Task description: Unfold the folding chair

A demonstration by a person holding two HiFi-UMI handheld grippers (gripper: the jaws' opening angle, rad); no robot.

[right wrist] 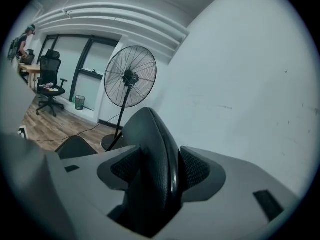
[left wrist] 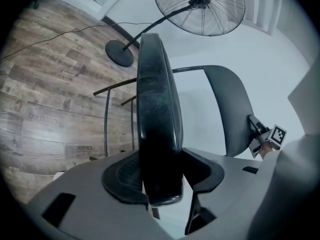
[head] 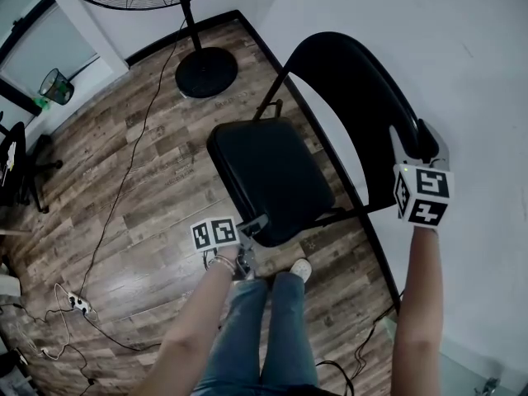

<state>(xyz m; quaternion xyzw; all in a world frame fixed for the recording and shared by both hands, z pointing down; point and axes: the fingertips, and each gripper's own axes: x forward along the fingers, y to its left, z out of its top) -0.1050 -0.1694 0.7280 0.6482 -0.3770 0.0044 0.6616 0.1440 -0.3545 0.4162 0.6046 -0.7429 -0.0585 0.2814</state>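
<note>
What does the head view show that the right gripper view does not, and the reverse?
Only the head view: the person's legs, a shoe, a power strip on the floor, and the marker cube on the right gripper. Only the right gripper view: the pads pressed against both faces of the backrest, and the ceiling. Both: the backrest, the standing fan, the floor, the wall.

Office: swivel desk chair (right wrist: 50, 81), pedestal fan (right wrist: 131, 76).
</note>
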